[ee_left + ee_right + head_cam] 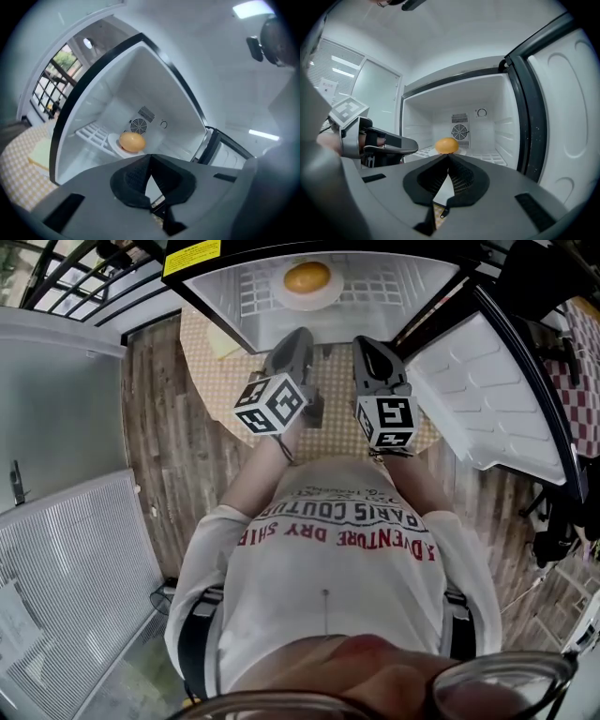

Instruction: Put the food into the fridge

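Observation:
An orange bun (307,277) lies on a white plate (307,300) on the wire shelf inside the open fridge (234,306). The left gripper view shows the bun (132,141) and plate (114,143) in front of the round fan grille. The right gripper view shows the bun (446,145) straight ahead. My left gripper (298,340) is shut and empty, just outside the fridge opening. My right gripper (367,348) is beside it, also shut and empty. The left gripper (410,146) also appears at the left of the right gripper view.
The fridge door (487,390) stands swung open to the right. A round table with a checked cloth (211,371) lies under the fridge front, with a yellow item (223,345) on it. Glass panels (56,399) stand at the left.

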